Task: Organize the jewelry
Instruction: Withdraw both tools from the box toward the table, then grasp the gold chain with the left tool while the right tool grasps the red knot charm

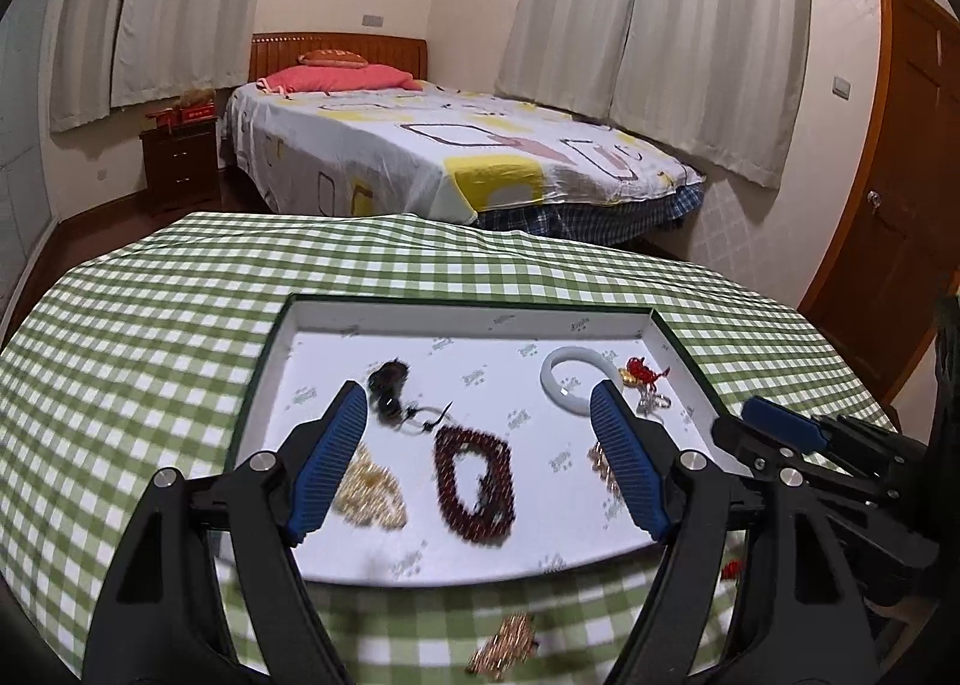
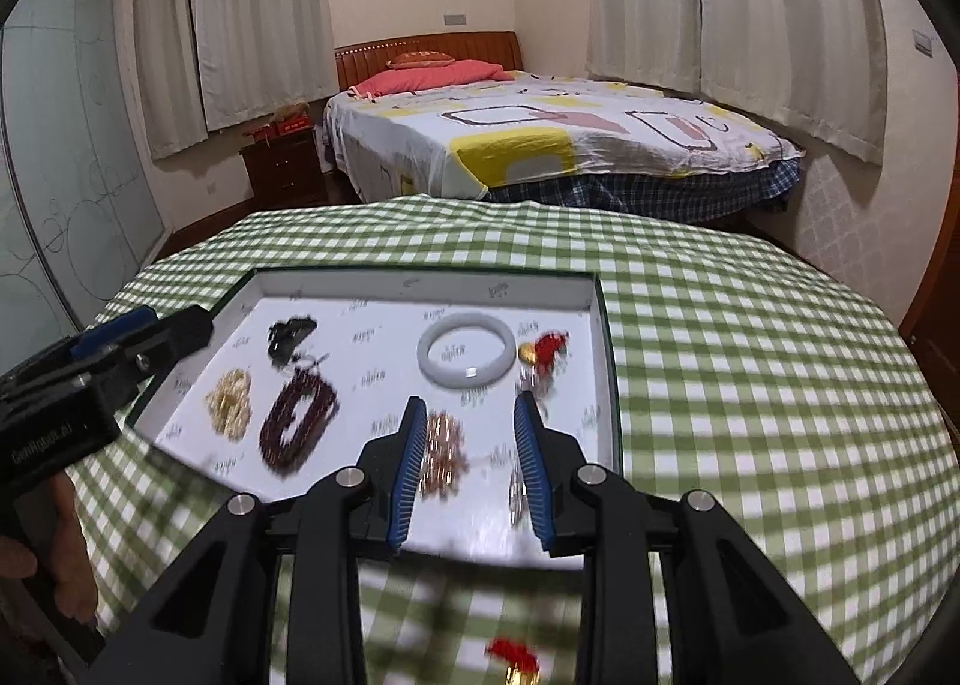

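Observation:
A shallow white tray (image 1: 456,313) (image 2: 420,283) lies on the checked table. In it are a white bangle (image 1: 573,376) (image 2: 467,356), a dark red bead bracelet (image 1: 477,484) (image 2: 298,418), a pale gold bead pile (image 1: 369,490) (image 2: 231,400), a black item (image 1: 387,385) (image 2: 288,334), a red-and-gold charm (image 1: 642,373) (image 2: 543,349) and a rose-gold chain (image 2: 444,454). My left gripper (image 1: 480,394) is open and empty above the tray. My right gripper (image 2: 468,403) is open and empty over the rose-gold chain. A gold chain (image 1: 504,646) and a red charm (image 2: 516,658) lie on the cloth near me.
The table has a green-and-white checked cloth (image 1: 150,337) (image 2: 750,355). Behind it stands a bed (image 1: 450,145) (image 2: 540,139), with a nightstand (image 1: 180,163) and curtains. A brown door (image 1: 900,175) is at the right.

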